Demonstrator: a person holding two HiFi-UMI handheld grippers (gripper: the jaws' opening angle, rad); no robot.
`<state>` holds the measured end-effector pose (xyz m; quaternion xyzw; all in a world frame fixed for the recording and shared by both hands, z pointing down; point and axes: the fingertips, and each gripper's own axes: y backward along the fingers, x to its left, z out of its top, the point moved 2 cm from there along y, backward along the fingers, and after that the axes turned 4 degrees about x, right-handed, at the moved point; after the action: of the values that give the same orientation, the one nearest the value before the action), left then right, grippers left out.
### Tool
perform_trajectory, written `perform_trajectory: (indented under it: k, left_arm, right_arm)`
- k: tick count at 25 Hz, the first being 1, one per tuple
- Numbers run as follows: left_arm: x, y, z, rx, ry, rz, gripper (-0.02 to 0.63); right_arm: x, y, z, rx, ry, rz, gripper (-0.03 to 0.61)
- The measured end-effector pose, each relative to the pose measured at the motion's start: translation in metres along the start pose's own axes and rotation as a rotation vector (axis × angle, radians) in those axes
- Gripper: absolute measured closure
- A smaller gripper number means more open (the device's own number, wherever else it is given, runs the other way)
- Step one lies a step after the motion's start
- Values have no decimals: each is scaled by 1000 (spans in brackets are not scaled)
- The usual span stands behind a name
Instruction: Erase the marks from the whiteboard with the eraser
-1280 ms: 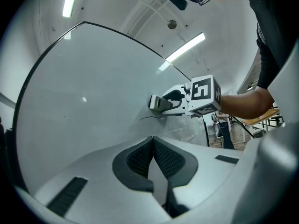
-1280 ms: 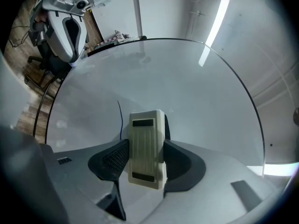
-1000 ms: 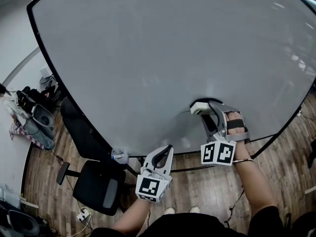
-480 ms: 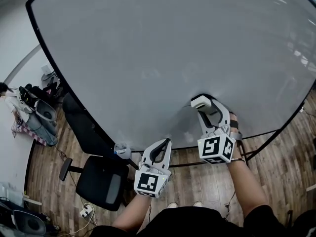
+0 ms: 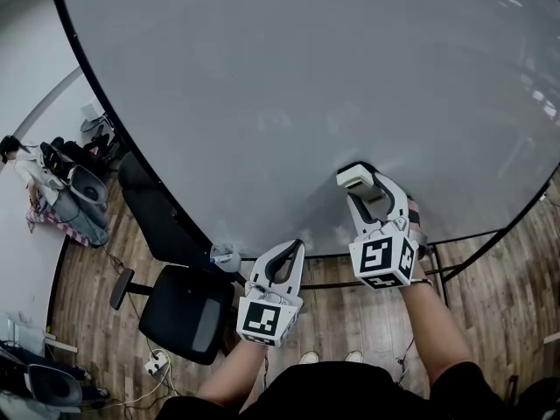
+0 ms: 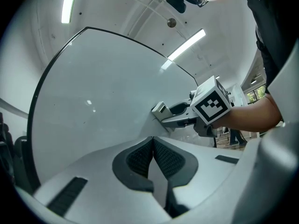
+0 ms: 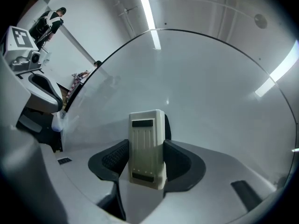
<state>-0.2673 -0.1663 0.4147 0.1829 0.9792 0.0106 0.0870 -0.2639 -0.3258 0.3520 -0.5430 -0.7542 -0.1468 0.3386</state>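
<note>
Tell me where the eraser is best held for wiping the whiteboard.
By its two long side walls, from behind, as the right tongs hold the eraser now: its ribbed plastic back faces the tongs, so the wiping face is free toward the whiteboard.

whiteboard (image 5: 262, 77): 1 | eraser (image 7: 146, 146): 1 | hand-held grippers: 2 (left hand-held gripper (image 5: 296, 247), right hand-held gripper (image 5: 360, 180)) | chair (image 5: 179, 313): 1
</note>
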Motion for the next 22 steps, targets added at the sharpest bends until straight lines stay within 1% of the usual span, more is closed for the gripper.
perform_trajectory:
  k: [3,6,14,22]
  left_arm:
    - [5,5,-1,-3,-5,22,595]
    - [8,9,1,-1,-10,25,595]
    - [19,22,-2,6,6,78,594]
    - [30,37,-13,9,64,133,595]
  right_arm:
    - [9,-2,5,-5,18,8,325]
    - [17,-4,10,-13,35,21,325]
    - [44,-12,27,-44,69,76,325]
    - [73,-20,42,-71,95,136,324]
